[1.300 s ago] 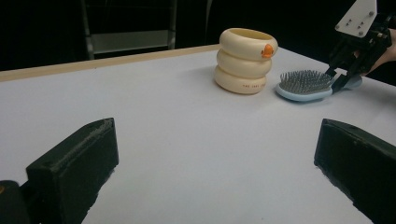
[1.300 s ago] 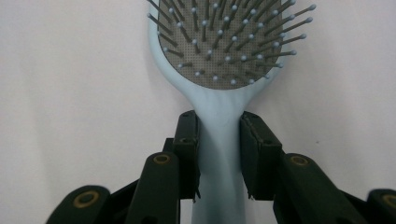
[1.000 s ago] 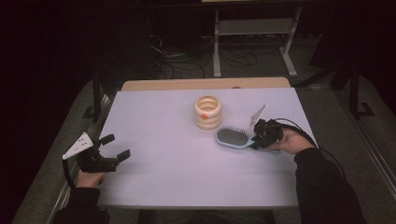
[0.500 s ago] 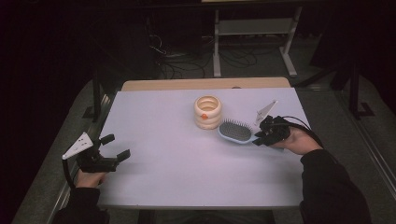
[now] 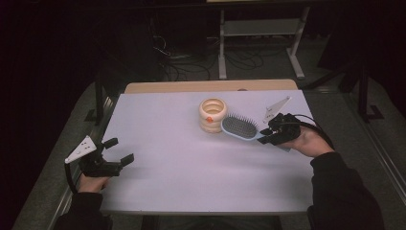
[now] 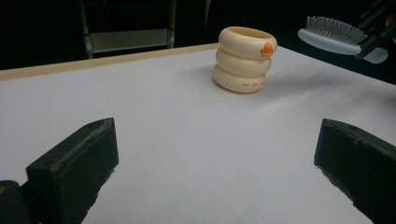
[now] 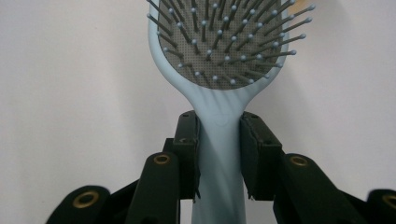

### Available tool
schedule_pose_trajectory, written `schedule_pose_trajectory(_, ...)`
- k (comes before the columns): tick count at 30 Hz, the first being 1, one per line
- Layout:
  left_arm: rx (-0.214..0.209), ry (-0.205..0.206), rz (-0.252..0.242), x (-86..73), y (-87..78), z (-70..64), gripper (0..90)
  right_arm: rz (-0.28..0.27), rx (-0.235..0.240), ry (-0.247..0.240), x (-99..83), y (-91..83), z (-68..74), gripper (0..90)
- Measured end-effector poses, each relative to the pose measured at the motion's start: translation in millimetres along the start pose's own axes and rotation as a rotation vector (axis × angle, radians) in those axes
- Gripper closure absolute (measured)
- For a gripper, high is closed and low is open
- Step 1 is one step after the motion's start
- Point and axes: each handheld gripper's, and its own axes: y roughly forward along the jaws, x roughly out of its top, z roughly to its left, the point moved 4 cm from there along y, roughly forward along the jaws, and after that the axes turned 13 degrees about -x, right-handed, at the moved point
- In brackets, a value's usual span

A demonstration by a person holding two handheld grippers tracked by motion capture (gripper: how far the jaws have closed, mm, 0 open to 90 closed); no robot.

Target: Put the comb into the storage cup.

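Hairbrush [image 7: 219, 70] sits clamped by its pale blue handle between my right gripper's [image 7: 219, 154] jaws, bristles up, held above the white table [image 5: 191, 158] just beside the cream stacked-ring cup [image 5: 212, 115]. My left gripper [image 5: 115, 152] rests near the table's left edge with its jaws spread wide around nothing, well apart from both.

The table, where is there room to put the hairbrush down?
The wide bare stretch of table between the left gripper and the cream ring cup is free. It is crowded at the right, where the right gripper holds the hairbrush close beside the cup.
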Motion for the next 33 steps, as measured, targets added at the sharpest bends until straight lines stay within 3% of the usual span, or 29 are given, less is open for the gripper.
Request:
schedule_pose_trajectory(4, 0.000, 0.001, 0.017, -0.4, 1.0, 0.4, 0.0, -0.016, 0.001, 0.009, 7.7, -5.4, -0.4, 68.6)
schedule_pose_trajectory(10, -0.010, 0.003, 0.006, 1.8, 1.9, -2.4, 0.0, -0.026, -0.003, -0.016, 18.7, -12.6, 1.5, 68.6)
schedule_pose_trajectory(19, -0.020, 0.002, 0.030, 3.7, 4.2, -5.6, 0.0, -0.079, -0.048, -0.030, 37.0, -37.8, 1.9, 68.6)
schedule_pose_trajectory(33, -0.037, 0.039, 0.014, 23.3, 3.2, -9.4, 0.0, -0.108, -0.050, -0.054, 67.1, -55.4, 6.0, 68.6)
